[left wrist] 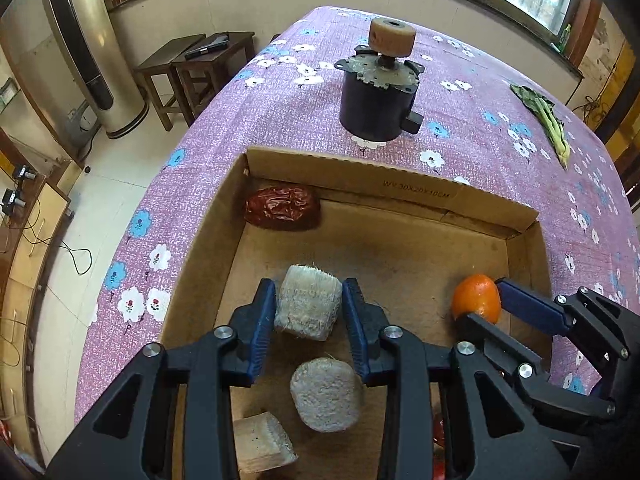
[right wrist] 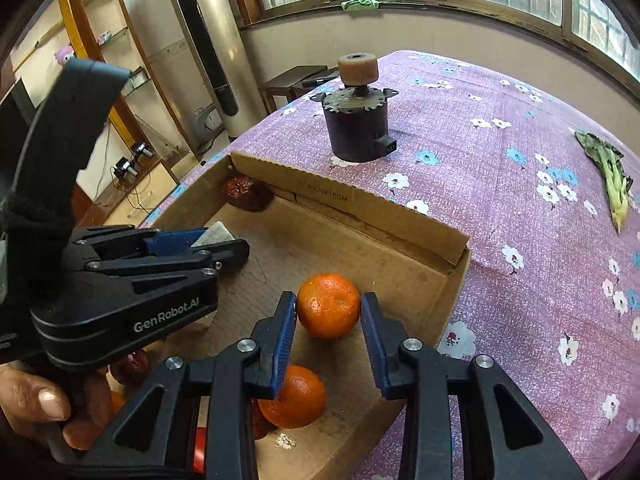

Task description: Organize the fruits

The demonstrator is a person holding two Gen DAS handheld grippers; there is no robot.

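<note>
An open cardboard box (left wrist: 360, 172) lies on the floral tablecloth. My left gripper (left wrist: 308, 300) points down into it. A pale fibrous cut chunk (left wrist: 308, 320) rests on the box floor between its blue pads, which stand just off its sides. Two similar chunks (left wrist: 326, 394) (left wrist: 262, 442) lie nearer me. A red date (left wrist: 282, 208) sits in the far left corner. My right gripper (right wrist: 329, 308) straddles an orange (right wrist: 329, 320) on the box floor, with thin gaps at both pads. A second orange (right wrist: 296, 398) lies below it. The left gripper (right wrist: 216, 246) shows at the left of the right wrist view.
Beyond the box stands a dark motor with a tan wheel on top (left wrist: 378, 92). A leafy green stalk (left wrist: 548, 120) lies at the far right of the table. The table's edge runs along the left, with wooden stools (left wrist: 192, 68) on the floor below.
</note>
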